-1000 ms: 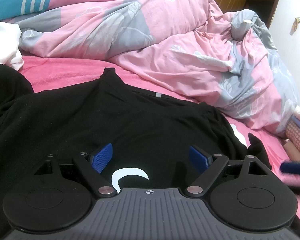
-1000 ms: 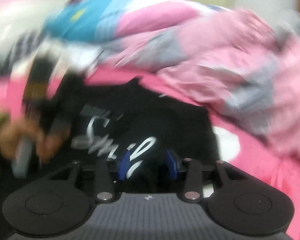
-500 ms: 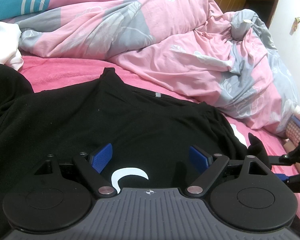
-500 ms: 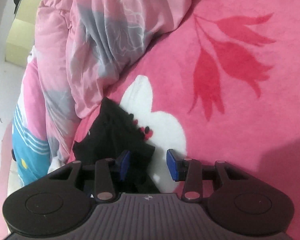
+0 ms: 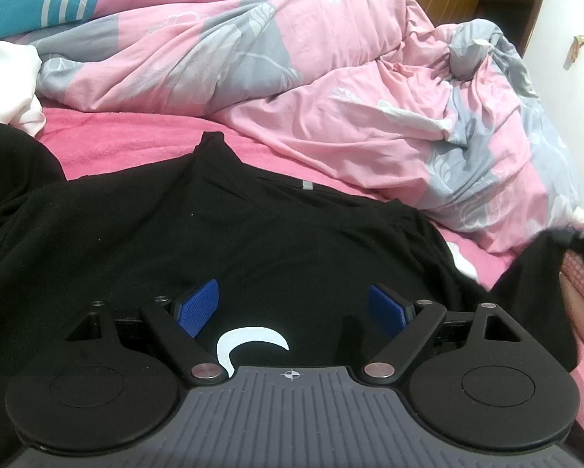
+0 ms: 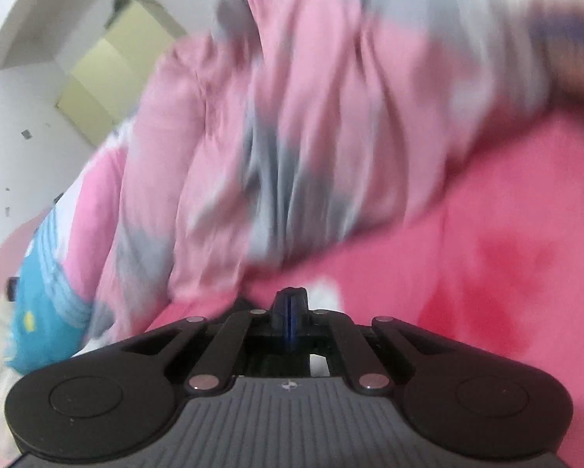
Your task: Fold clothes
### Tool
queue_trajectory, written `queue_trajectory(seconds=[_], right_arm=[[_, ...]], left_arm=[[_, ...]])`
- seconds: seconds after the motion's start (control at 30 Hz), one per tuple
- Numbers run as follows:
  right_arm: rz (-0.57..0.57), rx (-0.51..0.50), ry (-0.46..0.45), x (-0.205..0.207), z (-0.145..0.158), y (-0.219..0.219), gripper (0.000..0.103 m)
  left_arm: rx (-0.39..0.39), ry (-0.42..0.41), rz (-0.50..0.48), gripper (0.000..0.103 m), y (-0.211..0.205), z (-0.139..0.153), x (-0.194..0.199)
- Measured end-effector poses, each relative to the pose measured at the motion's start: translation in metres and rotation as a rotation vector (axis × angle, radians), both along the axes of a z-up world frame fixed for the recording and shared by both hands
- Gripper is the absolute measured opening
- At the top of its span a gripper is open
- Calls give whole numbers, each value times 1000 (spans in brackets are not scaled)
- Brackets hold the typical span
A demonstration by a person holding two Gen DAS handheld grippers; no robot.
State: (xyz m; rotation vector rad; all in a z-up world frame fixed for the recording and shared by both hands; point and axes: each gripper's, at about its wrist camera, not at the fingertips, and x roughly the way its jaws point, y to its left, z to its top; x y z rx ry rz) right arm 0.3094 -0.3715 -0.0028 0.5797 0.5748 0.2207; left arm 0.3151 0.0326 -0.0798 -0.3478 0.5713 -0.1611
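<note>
A black T-shirt (image 5: 222, 249) is spread flat on the pink bed sheet (image 5: 108, 132), filling the middle and the 9 o'clock side of the left wrist view, its neckline toward 12 o'clock and a white crescent print (image 5: 249, 341) seen near 6 o'clock. The left gripper (image 5: 294, 308) is held over the shirt with its blue fingers (image 5: 196, 306) spread wide and nothing gripped between them. A crumpled pink and grey quilt (image 5: 331, 89) is heaped beyond the shirt from 11 to 3 o'clock. At 3 o'clock a dark fold of the shirt is seen lifted. In the blurred right wrist view the right gripper (image 6: 290, 310) is seen with its fingers pressed fully together; whether cloth is pinched there cannot be told.
</note>
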Motion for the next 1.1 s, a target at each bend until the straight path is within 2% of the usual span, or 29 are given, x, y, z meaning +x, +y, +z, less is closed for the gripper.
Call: queue_trajectory(seconds=[0.13,0.3,0.5,0.6,0.7,0.73,0.8,0.9,1.03,1.1], right_arm=[[-98,-142,-42,7,17,-26,0],[-209,-240,-5,20,5,-51,0],[-312,-294,58,36,-26,-75,0],[-337,-316,140,50,-46,-84,1],[-431,-365,227,58,-56,-91,7],[-458,-372,226,56,-55,-93,13],[-481,-387,190,49,-49,-93,14],[-353,-401,83,40,-32,-66,14],[-21,-377,9,53,-17,-2,14],[127,-409,-1,65,-17,35,14]], left_arm=[[-1,0,0,85,0,0,0],[0,0,0,85,0,0,0],[1,0,0,85,0,0,1],[1,0,0,85,0,0,1],[1,0,0,85,0,0,1],[1,0,0,85,0,0,1],[1,1,0,85,0,0,1],[3,1,0,85,0,0,1],[3,1,0,85,0,0,0],[3,1,0,85,0,0,0]])
